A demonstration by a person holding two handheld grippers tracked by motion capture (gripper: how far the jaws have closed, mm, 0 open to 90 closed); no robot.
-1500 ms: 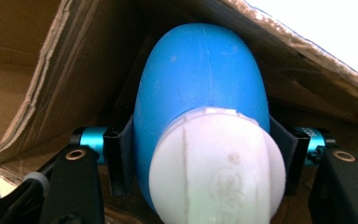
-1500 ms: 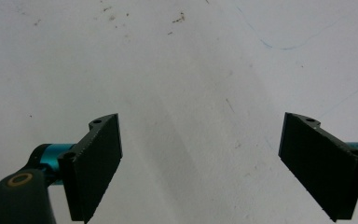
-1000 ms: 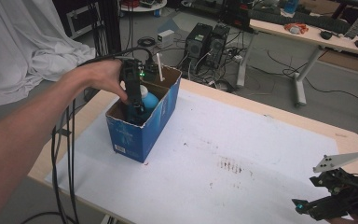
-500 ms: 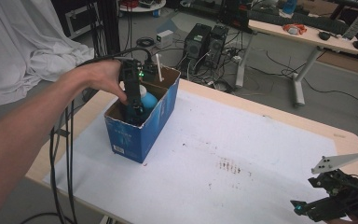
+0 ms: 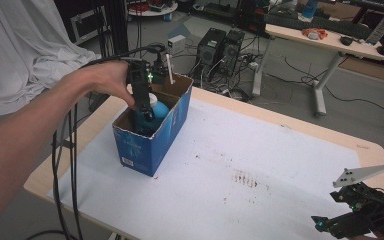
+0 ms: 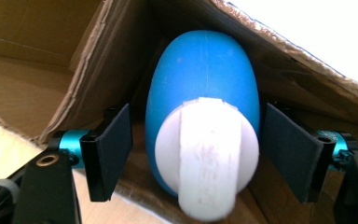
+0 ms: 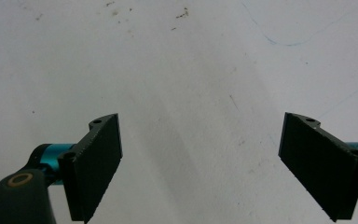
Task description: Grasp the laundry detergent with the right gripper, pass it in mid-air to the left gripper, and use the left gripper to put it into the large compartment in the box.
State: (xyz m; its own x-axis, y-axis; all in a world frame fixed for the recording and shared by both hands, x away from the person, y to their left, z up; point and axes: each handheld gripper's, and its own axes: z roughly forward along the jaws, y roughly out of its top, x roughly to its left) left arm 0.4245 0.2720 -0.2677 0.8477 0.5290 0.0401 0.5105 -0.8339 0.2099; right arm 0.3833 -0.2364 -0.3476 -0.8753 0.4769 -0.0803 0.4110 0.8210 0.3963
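A blue bottle (image 6: pixel 205 84) with a white cap (image 6: pixel 207 158) stands inside a blue cardboard box (image 5: pixel 152 145) at the table's left side. My left gripper (image 5: pixel 142 112) reaches down into the box over the bottle (image 5: pixel 159 111). In the left gripper view its jaws have just been opening. They stand on either side of the bottle, with a narrow gap showing between each pad (image 6: pixel 114 149) and the bottle. My right gripper (image 5: pixel 330 210) rests at the table's near right corner. It (image 7: pixel 200 158) is open over the bare white surface, with nothing between its jaws.
The white table top (image 5: pixel 260 150) carries brown stains (image 5: pixel 242 177) near its middle. Black cables (image 5: pixel 62 165) hang off the left edge beside the forearm. Computer towers (image 5: pixel 220 47) and a desk (image 5: pixel 325 35) stand on the floor beyond the far edge.
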